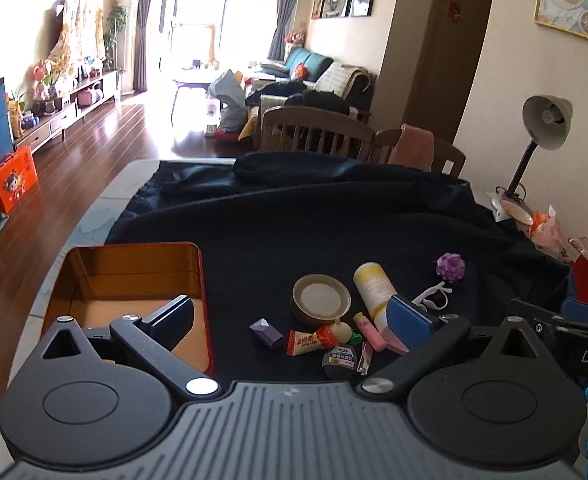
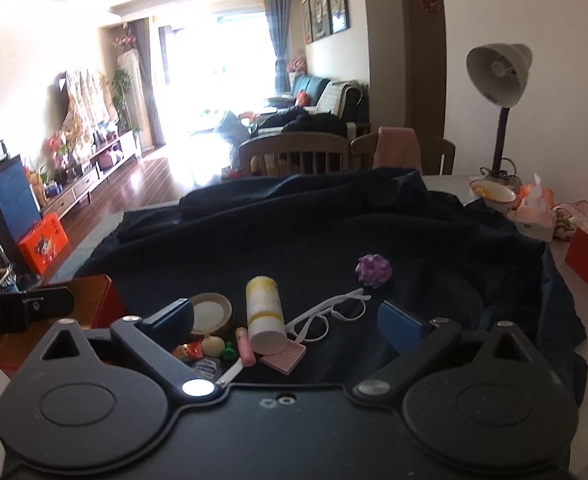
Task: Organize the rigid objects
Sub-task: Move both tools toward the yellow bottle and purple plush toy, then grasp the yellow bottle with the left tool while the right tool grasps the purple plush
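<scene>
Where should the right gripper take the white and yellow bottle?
Grip the bottle across its round middle, coming from above with one finger on each long side. It lies on the dark cloth, base toward the camera, so the sides are free; a pink stick crowds the near left.

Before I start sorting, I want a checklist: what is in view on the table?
tin: 1, orange, open, left
tape roll: 1, brown, centre
bottle: 1, white-yellow, lying right of roll
pompom: 1, purple, far right
glasses: 1, white, right of bottle
purple packet: 1, near tin
comb: 1, pink, by bottle
cloth: 1, dark, under everything
lamp: 1, grey, right rear
left tool: open, empty
right tool: open, empty
</scene>
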Available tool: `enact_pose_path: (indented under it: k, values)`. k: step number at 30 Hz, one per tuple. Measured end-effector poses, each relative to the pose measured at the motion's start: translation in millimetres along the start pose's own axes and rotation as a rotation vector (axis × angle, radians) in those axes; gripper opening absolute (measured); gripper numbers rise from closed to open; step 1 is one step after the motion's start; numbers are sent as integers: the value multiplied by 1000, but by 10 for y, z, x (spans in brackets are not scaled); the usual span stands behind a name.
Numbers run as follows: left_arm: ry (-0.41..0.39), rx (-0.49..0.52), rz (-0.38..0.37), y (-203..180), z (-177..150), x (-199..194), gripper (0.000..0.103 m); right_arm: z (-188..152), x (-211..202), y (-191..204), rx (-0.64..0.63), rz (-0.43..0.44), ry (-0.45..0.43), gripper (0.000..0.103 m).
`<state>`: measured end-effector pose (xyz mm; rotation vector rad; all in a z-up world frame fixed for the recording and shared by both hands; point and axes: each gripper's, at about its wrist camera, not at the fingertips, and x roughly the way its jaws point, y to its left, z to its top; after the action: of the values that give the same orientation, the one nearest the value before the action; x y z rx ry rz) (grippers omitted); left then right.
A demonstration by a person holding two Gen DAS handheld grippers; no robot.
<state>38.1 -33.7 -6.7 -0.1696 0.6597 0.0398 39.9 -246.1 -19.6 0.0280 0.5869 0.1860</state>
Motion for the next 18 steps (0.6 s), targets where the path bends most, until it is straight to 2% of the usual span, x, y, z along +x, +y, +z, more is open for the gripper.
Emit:
enact_pose_path:
  k: [5, 12, 18]
  values:
    - [43, -2, 18, -91, 12, 195, 103, 37, 191, -154, -25, 20, 23, 92]
    - [38, 21, -19, -385, 142, 498, 103, 211, 512, -474, -93, -4, 8, 87]
    - [29, 69, -2, -726, 253, 825, 103, 332, 876, -752, -143, -25, 17, 86]
